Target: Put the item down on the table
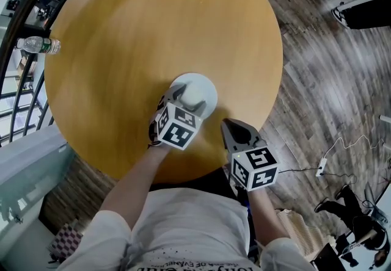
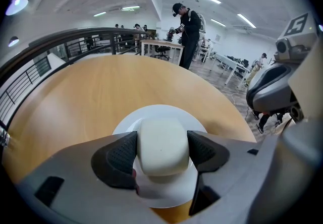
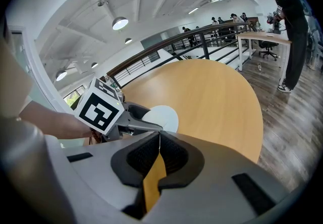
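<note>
One cream rounded block, clamped in the left hand-held gripper over a white round plate, awaits release; right hand-held gripper closed, idle.

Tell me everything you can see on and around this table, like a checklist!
Surface: round wooden table, bare apart from the things below.
Job's things: white block, held over a white plate; whether it touches the plate can't be told.
Clutter: water bottle lying at the table's left edge.
Grippers: left tool shut on the white block; right tool shut, nothing in it, near the table's edge.
Cables: white cable on the floor to the right.
Surroundings: wood floor, railing, a person standing at a desk.
</note>
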`<control>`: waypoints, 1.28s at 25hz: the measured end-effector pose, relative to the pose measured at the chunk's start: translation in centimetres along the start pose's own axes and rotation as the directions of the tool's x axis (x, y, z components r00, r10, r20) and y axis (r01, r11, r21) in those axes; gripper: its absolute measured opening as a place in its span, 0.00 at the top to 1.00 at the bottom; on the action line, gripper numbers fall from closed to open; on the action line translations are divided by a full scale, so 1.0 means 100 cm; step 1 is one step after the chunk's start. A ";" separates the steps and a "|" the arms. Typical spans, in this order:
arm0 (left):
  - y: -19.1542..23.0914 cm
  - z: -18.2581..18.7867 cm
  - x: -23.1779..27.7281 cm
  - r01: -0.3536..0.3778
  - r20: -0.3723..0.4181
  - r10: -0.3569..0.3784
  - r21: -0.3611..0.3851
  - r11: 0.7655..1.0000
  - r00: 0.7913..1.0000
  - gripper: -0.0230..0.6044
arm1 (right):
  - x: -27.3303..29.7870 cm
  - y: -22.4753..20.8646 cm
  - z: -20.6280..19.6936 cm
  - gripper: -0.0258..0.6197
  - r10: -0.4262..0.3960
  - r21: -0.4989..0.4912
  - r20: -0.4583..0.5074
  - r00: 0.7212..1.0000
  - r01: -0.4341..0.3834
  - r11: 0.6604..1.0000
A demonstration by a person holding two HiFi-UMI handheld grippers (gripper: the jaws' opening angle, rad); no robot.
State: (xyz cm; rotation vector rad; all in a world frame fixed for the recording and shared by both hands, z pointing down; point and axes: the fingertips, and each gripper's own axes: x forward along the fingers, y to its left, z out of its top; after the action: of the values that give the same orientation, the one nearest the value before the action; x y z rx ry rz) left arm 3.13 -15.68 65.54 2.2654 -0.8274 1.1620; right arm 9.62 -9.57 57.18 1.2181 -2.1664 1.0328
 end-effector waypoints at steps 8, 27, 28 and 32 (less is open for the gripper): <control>0.000 -0.002 0.001 -0.023 -0.020 0.024 0.040 0.999 1.000 0.45 | 0.003 0.001 0.005 0.92 0.007 -0.002 0.007 1.000 -0.007 1.000; -0.001 -0.005 0.004 -0.009 -0.050 0.013 0.076 0.997 0.999 0.44 | 0.001 0.001 0.006 0.92 0.008 0.003 0.015 1.000 -0.008 1.000; -0.002 -0.005 0.004 -0.006 -0.052 0.011 0.083 0.996 0.999 0.44 | 0.000 0.001 0.006 0.92 0.007 0.003 0.016 1.000 -0.007 1.000; -0.004 -0.001 -0.003 -0.013 -0.035 0.016 0.096 0.995 0.999 0.43 | -0.004 0.001 0.007 0.92 0.001 0.002 0.022 1.000 -0.001 1.000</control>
State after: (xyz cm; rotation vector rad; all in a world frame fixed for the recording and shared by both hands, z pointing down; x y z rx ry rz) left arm 3.25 -15.27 65.32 2.3112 -0.7912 1.2702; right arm 9.74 -9.87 56.46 1.2351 -2.1839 1.0268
